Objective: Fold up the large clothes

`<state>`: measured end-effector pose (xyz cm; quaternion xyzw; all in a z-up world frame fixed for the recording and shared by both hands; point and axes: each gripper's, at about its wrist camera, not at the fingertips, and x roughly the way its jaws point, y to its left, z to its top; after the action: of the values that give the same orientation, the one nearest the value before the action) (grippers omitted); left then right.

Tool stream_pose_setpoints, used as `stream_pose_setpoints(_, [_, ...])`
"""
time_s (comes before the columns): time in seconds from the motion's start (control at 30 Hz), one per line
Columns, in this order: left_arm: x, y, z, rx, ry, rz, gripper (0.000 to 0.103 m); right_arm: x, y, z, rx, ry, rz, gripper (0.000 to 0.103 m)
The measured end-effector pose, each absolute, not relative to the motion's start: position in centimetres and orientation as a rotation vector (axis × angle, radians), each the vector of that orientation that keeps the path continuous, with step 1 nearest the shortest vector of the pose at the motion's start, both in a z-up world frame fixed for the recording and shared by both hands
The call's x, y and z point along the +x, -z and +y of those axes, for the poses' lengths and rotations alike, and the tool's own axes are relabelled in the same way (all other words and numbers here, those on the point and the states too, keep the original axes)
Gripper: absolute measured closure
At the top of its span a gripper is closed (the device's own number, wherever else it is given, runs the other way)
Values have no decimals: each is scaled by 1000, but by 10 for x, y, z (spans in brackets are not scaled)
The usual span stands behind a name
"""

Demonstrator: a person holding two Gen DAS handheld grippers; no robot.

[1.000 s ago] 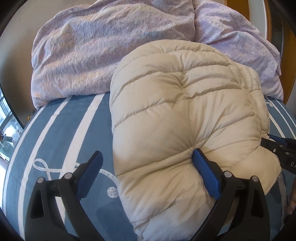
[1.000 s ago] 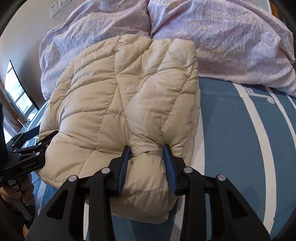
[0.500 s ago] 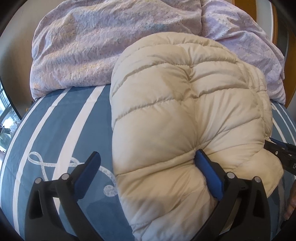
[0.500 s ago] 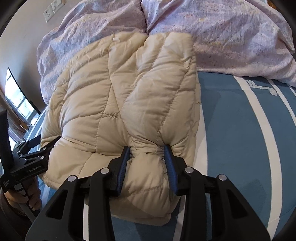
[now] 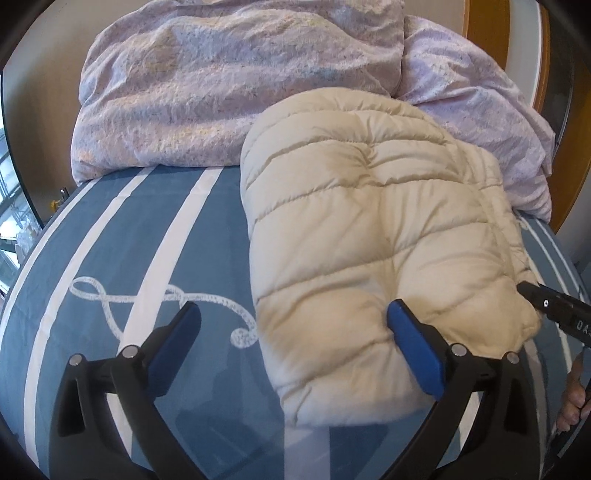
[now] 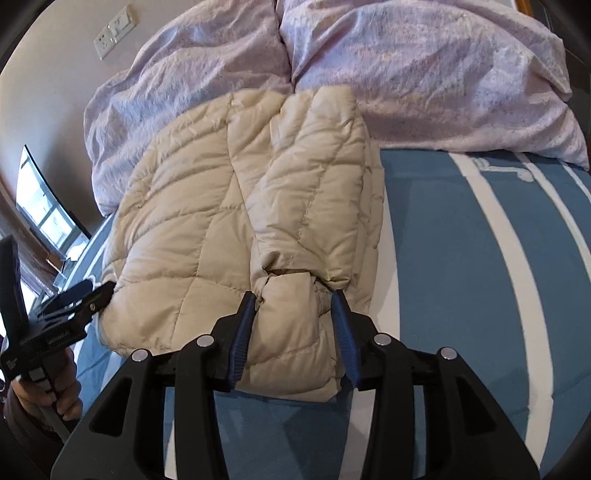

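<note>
Nearest in my left wrist view, my left gripper has its two blue-padded fingers spread wide. The right pad presses into the near edge of the one cream quilted puffer jacket; the left pad sits over bare sheet at 8 o'clock, so nothing is pinched. At 3 o'clock the black tip of my other tool pokes in against the jacket's corner, white letters "DA" readable on it, the rest cut off.

In the right wrist view, my right gripper has its two blue pads pinching a bunched fold of the jacket at 6 o'clock, fabric bulging between them. At 9 o'clock the left tool shows again, touching the jacket's left corner; there is white writing on its black body, too small for me to read. A hand grips its handle at 8 o'clock.

The jacket lies folded into a thick bundle on the blue bed sheet with white stripes and a white curly motif, near end at my grippers, far end touching the bedding. Beyond it, at 12 o'clock, I count two crumpled lilac floral bedding mounds side by side. Farthest, at 10 o'clock on the beige wall, one white socket plate.
</note>
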<state>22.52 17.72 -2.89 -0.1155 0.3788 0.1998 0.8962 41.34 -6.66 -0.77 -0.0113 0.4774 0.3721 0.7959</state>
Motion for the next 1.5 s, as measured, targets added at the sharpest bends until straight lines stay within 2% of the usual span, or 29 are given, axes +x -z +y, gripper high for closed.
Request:
stream_pose_setpoints(0.1, [210, 22, 174, -247, -409, 771, 2, 408, -3, -75, -19, -789, 991, 45])
stream_pose_setpoints(0.17, [198, 16, 173, -255, -408, 760, 2, 403, -10, -82, 2, -794, 974, 33])
stream_pose_setpoints(0.37, [166, 8, 170, -301, -413, 750, 2, 385, -23, -99, 15, -798, 977, 9])
stream_pose_setpoints(0.47, [152, 7, 162, -313, -411, 758, 2, 375, -27, -105, 22, -789, 993, 5])
stream_pose_setpoints(0.57, [138, 8, 151, -316, -401, 765, 2, 362, -30, -111, 23, -774, 980, 1])
stream_pose_setpoints(0.83, [108, 13, 125, -364, -355, 771, 2, 325, -41, -129, 12, -751, 898, 1])
stream_pose_setpoints(1.5, [78, 14, 89, -364, -343, 795, 2, 280, -30, -143, 41, -746, 1018, 1])
